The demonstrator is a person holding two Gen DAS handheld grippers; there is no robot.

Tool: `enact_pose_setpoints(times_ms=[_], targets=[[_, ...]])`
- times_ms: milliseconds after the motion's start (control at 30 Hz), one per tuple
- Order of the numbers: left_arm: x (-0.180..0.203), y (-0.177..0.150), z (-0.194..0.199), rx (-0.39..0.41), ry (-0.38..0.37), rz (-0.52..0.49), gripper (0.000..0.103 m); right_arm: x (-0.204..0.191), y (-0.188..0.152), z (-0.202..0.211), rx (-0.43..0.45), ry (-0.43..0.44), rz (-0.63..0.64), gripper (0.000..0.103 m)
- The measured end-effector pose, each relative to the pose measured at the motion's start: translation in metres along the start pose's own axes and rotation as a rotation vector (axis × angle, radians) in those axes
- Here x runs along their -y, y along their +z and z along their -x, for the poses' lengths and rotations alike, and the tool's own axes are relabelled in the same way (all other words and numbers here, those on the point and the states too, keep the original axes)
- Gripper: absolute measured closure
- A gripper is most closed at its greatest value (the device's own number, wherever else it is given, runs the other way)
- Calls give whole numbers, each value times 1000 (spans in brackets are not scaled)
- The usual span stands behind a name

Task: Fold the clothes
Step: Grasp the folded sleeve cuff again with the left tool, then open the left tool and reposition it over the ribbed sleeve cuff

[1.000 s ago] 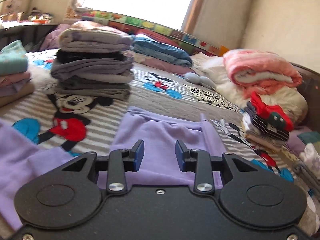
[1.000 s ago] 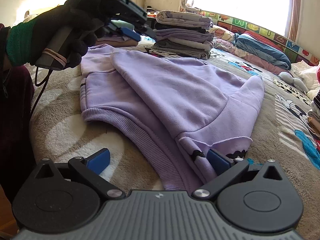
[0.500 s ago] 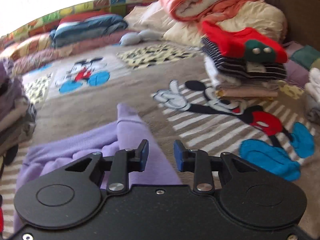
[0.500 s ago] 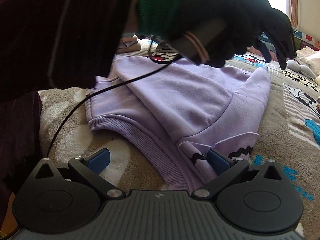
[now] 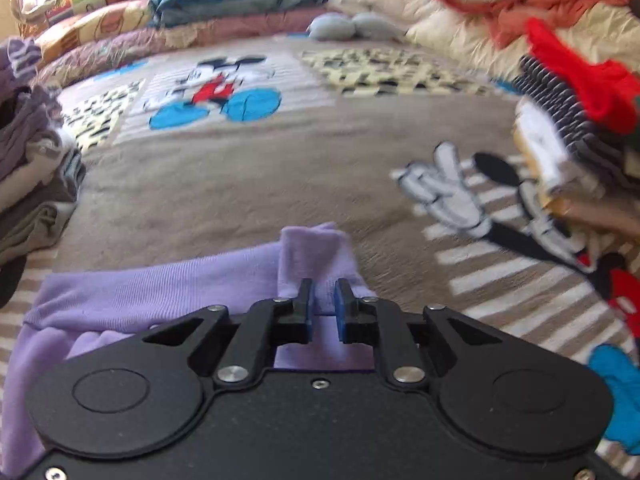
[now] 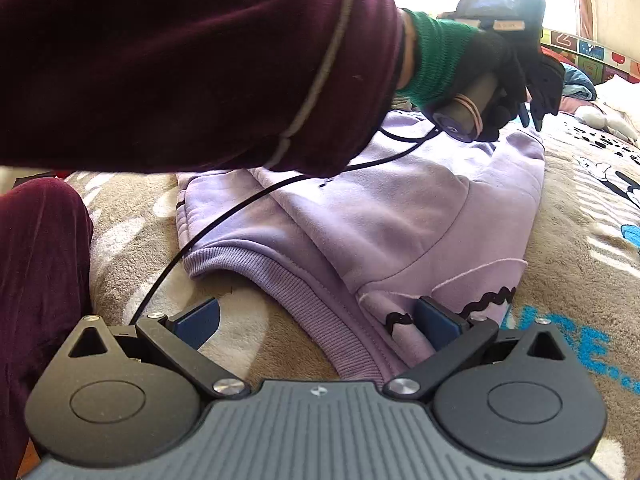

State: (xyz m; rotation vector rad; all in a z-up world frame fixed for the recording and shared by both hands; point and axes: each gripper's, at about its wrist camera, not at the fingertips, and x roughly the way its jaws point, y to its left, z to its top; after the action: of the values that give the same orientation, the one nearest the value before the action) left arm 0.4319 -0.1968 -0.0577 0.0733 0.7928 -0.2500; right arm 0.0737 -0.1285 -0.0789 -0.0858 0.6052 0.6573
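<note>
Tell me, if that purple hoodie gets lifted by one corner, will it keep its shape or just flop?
Probably flop: the purple hoodie lies in soft folds on the blanket. The raised corner between the left gripper pads already bunches. Its thick fleece and ribbed hem suggest some weight, so the rest would likely drag.

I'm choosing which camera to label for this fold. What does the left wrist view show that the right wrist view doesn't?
Only the left wrist view: the left gripper, whose jaws have just been closing, pinching a raised corner of the purple sweatshirt, plus stacks of folded clothes at both edges.

Only the right wrist view: the right gripper wide open astride the ribbed hem, the gloved hand and maroon sleeve.

Both: the sweatshirt on the cartoon-print blanket.
</note>
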Motion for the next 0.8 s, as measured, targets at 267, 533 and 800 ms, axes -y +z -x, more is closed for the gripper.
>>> enact_pose_setpoints(times_ms=[267,533,800], targets=[[-2,15,-14,-64,-5,-15,85,-4,0,-1,0,-1,2,0],[-35,-10,88,171,6,42,65,-8,-1,-1,3,-12,20,0],[-111,-109,209,196,-7,247,51,-12,-3,-2,13,-38,48,0]])
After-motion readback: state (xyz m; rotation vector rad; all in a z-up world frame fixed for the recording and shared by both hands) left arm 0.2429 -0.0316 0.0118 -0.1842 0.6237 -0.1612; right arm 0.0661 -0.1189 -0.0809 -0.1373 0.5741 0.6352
